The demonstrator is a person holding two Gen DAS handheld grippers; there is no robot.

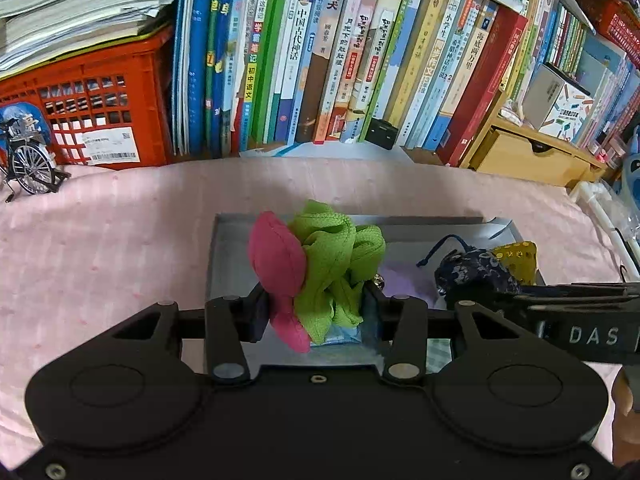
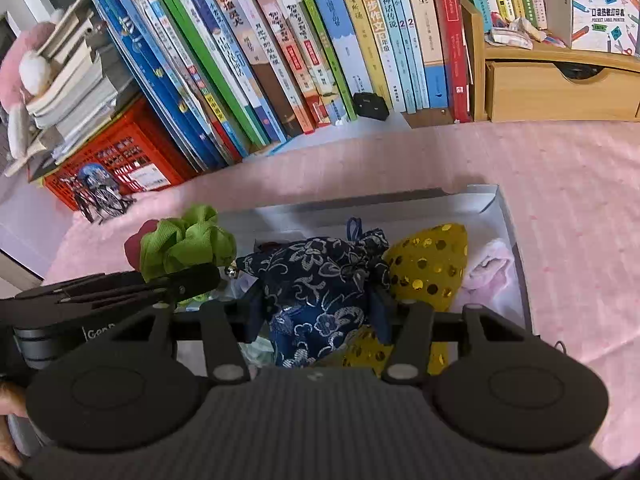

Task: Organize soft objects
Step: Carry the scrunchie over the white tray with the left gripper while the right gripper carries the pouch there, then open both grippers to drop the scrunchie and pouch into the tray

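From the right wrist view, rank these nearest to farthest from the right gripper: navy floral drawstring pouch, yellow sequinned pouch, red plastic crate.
1. Navy floral drawstring pouch: clamped between the right gripper's jaws, over the grey box.
2. Yellow sequinned pouch: just right of it, partly under the jaws.
3. Red plastic crate: far left, by the books.

Green bundle [image 1: 332, 264]: woven cloth ribbon, matt, with a fine mesh texture.
Pink piece [image 1: 276, 264]: soft matt fabric, stitched at the seam.
Navy pouch [image 2: 320, 292]: cloth with a slight sheen — pale floral pattern woven in.
Yellow pouch [image 2: 432, 264]: cloth covered in glossy gold sequins.
Tray [image 1: 224, 256]: smooth grey card, matt.
Table cover [image 1: 100, 248]: pink cloth, soft, dotted.
Crate [image 1: 92, 92]: red plastic lattice — faintly glossy.
Drawer unit [image 2: 560, 92]: pale wood, smooth.
Left gripper [image 1: 316, 312]: matt black plastic, metal pins.
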